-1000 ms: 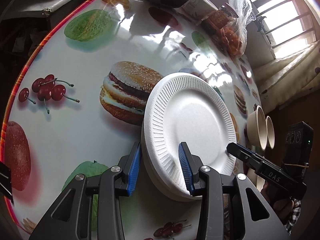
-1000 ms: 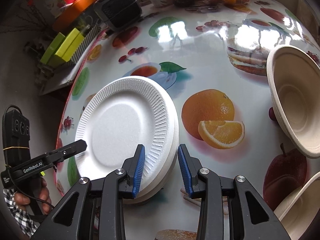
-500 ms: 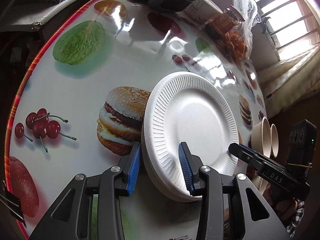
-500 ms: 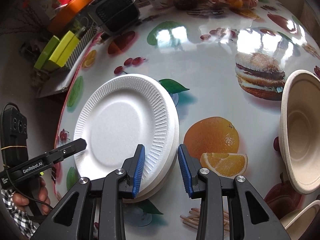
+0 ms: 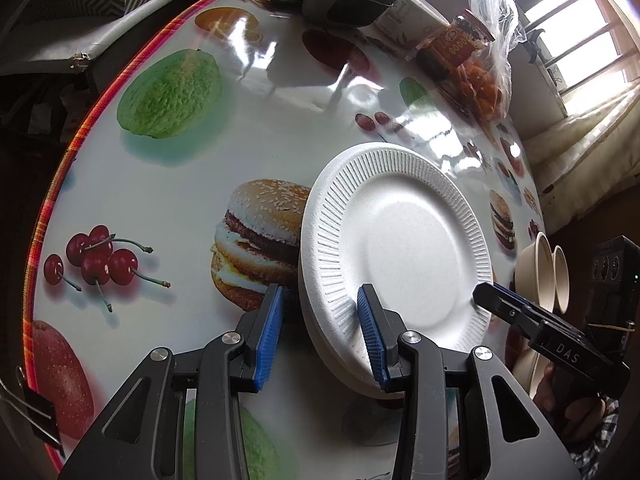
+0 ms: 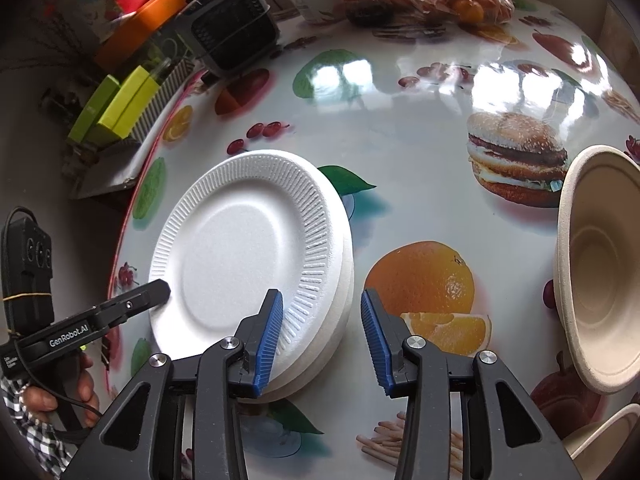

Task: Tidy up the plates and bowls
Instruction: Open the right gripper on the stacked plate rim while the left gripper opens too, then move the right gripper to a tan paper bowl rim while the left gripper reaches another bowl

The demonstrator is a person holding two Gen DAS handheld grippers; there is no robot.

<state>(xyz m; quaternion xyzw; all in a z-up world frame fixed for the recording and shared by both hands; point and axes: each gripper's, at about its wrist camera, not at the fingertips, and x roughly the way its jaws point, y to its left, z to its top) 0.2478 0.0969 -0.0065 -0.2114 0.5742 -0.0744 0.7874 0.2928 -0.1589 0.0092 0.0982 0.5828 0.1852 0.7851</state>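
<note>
Your left gripper [image 5: 320, 332] straddles the near-left rim of the plates [image 5: 400, 248], stacked on the surface [image 5: 248, 152]; its fingers are parted, not pressing. Your right gripper [image 6: 322, 340] straddles the stack's right rim, its fingers opening, clear of the foam. To the right, bowls [image 6: 596, 292] stand well apart, nothing between.

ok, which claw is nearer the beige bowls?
Right. The right claw, jaws opening with the plate stack rim between them, is on the stack's side facing the beige bowls. The left claw straddles the opposite rim.
</note>
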